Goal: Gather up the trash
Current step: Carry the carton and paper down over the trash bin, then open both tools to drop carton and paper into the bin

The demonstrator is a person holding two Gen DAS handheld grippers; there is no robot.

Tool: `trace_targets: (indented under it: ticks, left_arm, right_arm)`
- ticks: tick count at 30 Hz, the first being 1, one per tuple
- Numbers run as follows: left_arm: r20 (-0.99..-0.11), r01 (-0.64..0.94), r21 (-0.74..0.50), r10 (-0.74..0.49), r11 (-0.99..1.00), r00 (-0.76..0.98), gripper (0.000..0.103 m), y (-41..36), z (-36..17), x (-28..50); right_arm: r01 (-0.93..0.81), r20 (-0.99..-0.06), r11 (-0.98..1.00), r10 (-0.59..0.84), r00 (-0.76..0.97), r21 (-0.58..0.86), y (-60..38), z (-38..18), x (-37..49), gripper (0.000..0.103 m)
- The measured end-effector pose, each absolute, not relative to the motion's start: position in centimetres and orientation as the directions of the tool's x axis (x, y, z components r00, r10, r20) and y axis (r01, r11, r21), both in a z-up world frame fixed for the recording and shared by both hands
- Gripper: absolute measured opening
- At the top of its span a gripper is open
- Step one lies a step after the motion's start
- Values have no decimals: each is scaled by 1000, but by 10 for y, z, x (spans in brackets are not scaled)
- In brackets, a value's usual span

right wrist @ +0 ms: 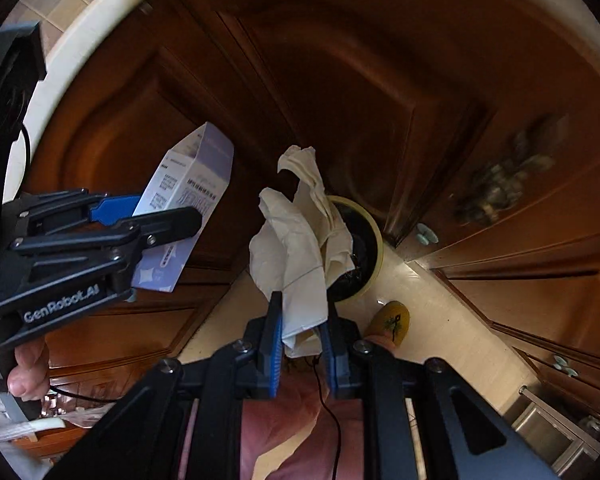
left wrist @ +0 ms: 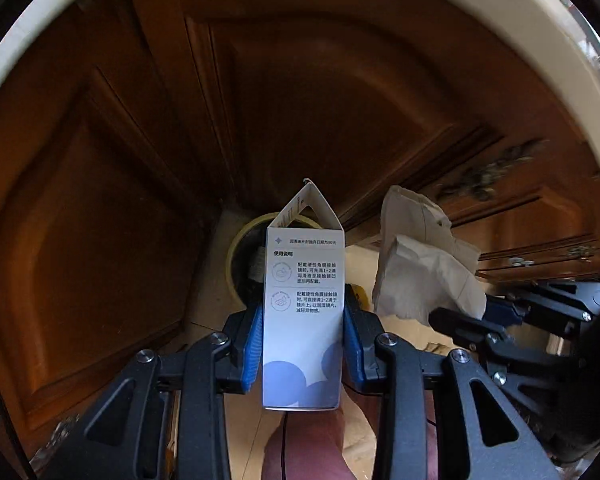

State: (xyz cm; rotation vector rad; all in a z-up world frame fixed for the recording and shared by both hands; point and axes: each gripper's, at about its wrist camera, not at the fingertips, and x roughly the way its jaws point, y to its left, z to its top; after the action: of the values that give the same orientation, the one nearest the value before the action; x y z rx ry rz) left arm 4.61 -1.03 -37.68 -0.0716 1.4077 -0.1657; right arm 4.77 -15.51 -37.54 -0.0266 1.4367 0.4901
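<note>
left gripper [left wrist: 304, 344]: jaws clamped on the sides of a small white carton [left wrist: 303, 308] with blue circles near its base, top flap popped open; the carton stands upright in the grip, up in the air above the floor

right gripper [right wrist: 300, 336]: jaws narrow, pinching the lower end of a crumpled tissue [right wrist: 300, 252]; most of the paper flops free above the pads

trash bin [right wrist: 358, 248]: round, yellowish rim, dark inside, sitting on the pale floor [right wrist: 440, 308] in the corner where the wooden cabinet doors [right wrist: 340, 80] meet; from both wrist views it sits beyond the held items, seemingly well below them

where the trash is: both pieces are in the jaws, none in the bin yet, so I'd say we're at the carry-and-drop stage

risk 1: tissue is light and floppy, so released from this height it could drift and land on the floor beside the rim instead of inside

risk 2: the carton is long and the bin mouth isn't big; dropped at a tilt it could clip the rim and bounce out, and the open flap could catch

risk 3: the two grippers are close side by side, tissue just beside the carton, so lowering both together could knock them into each other

risk 4: there's a foot in a yellow slipper [right wrist: 392, 320] right by the bin; can't tell how much room that leaves

hedge: the bin's inside is too dark to say how full it is
</note>
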Motion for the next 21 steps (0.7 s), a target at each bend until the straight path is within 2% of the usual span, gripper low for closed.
trace_targets:
  ticks: [12, 19, 21]
  left_arm:
    - [-988, 75, -125, -131, 989, 82, 33, -5, -488, 54]
    - [-993, 110, -89, -96, 990, 63, 33, -18, -527, 59]
    - [-994, 116, -88, -95, 989, 60, 34, -17, -536, 60]
  right_arm:
    - [-261, -957, 926, 289, 31, 271, -153, -472, 64, 18]
    - [-264, -968, 936, 249, 29, 233, -143, -515, 76, 20]
    - [-267, -972, 939, 234, 31, 218, -141, -524, 77, 23]
